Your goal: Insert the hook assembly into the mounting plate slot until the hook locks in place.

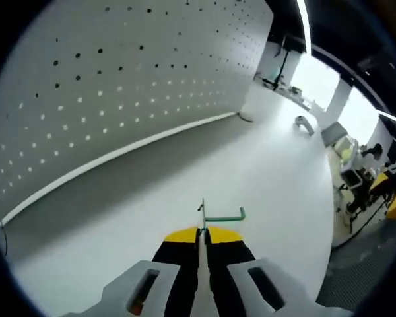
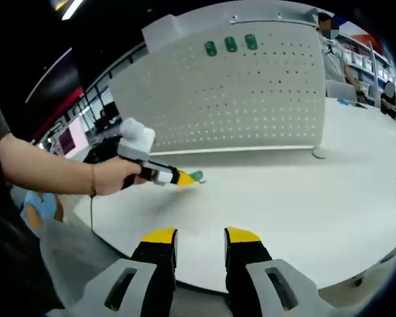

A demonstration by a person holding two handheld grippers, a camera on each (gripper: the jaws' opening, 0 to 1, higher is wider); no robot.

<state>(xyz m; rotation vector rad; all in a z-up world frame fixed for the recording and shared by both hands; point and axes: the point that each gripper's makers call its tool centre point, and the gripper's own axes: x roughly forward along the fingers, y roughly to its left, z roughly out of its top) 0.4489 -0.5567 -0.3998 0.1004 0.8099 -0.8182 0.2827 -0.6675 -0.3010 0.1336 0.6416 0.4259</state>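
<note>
My left gripper (image 1: 202, 232) is shut on a green hook assembly (image 1: 221, 215), a thin metal stem with a green arm that sticks out to the right above the white table (image 1: 251, 158). The white pegboard mounting plate (image 1: 119, 79) stands upright ahead and to the left, some way off. In the right gripper view the left gripper (image 2: 185, 178), held in a person's hand, carries the green hook (image 2: 197, 176) low in front of the pegboard (image 2: 251, 92). Three green hooks (image 2: 231, 45) sit near its top edge. My right gripper (image 2: 200, 239) is open near the table's front edge, nothing between its jaws.
A small metal hook part (image 1: 305, 123) lies far off on the table to the right. A small round foot (image 2: 321, 153) sits at the pegboard's right end. Beyond the table are shelves and people in the background. A person's forearm (image 2: 46, 168) reaches in from the left.
</note>
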